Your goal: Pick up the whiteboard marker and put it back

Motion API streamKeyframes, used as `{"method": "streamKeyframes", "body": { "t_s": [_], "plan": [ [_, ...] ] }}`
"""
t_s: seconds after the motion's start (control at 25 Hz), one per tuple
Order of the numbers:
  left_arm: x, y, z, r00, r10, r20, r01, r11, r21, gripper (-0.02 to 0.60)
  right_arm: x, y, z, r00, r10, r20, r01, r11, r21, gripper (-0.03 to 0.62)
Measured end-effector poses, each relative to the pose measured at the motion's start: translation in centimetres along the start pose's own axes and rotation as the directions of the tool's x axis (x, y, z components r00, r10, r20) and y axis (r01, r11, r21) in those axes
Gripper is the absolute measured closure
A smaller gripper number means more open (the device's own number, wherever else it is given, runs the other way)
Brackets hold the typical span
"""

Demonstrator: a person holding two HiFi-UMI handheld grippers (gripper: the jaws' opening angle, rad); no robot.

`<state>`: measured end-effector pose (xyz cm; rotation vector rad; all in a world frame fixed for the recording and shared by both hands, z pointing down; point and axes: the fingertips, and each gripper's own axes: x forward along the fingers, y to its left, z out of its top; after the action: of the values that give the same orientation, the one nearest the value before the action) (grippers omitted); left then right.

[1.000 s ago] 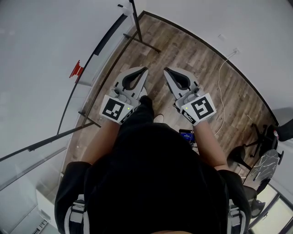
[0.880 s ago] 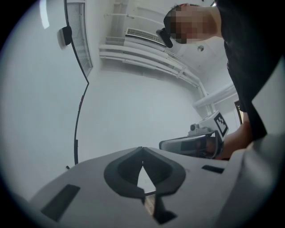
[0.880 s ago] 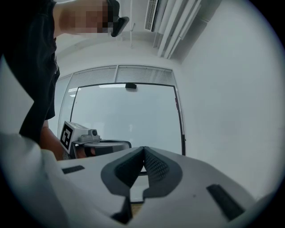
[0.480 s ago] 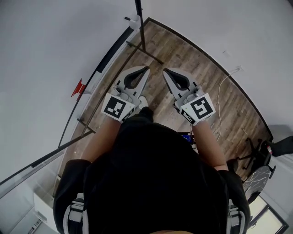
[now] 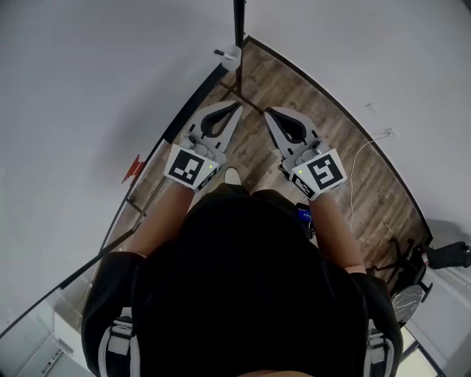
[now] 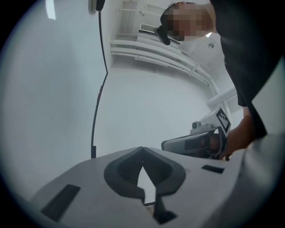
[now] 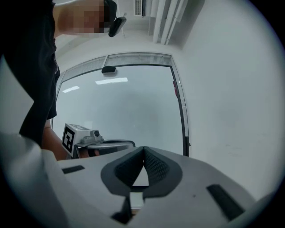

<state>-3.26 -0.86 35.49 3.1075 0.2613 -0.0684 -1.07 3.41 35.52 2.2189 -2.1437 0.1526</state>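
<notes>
Both grippers are held side by side in front of the person, pointing level over the wooden floor (image 5: 294,88). My left gripper (image 5: 237,107) is shut with nothing in it; its jaw tips meet in the left gripper view (image 6: 142,149). My right gripper (image 5: 267,111) is shut and empty too (image 7: 143,148). A whiteboard (image 7: 129,111) with a black frame stands ahead. A small red thing (image 5: 132,168) sticks out from the board's black edge at the left. I can make out no marker in any view.
A black post (image 5: 239,22) rises at the room's corner ahead. A white cable (image 5: 360,158) runs down the wall and over the floor at the right. An office chair (image 5: 419,265) stands at the lower right. White walls close in on both sides.
The person has walked forward with both grippers. The corner post and walls have come nearer, and the red thing has slid down the left of the head view. Both grippers have stayed shut.
</notes>
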Motion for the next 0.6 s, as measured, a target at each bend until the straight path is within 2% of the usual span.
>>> {"method": "streamKeyframes", "body": {
  "t_s": [0.28,0.44,0.6],
  "plan": [
    [2.0,4.8,-1.0,0.998,0.061,0.008,-0.061,0.998,-0.021,0.577,4.9,-3.4,-1.2,0.995,0.094,-0.018,-0.094,0.996,0.01,0.599],
    [3.0,7.0,-2.0,0.988,0.152,0.0,-0.152,0.988,-0.029,0.577,7.6,-5.7,-2.0,0.979,0.202,-0.026,-0.202,0.979,0.01,0.597],
    [4.7,9.4,-2.9,0.967,0.256,-0.019,-0.256,0.966,-0.027,0.577,10.7,-7.9,-2.8,0.949,0.311,-0.051,-0.311,0.95,0.004,0.599]
  ]
}}
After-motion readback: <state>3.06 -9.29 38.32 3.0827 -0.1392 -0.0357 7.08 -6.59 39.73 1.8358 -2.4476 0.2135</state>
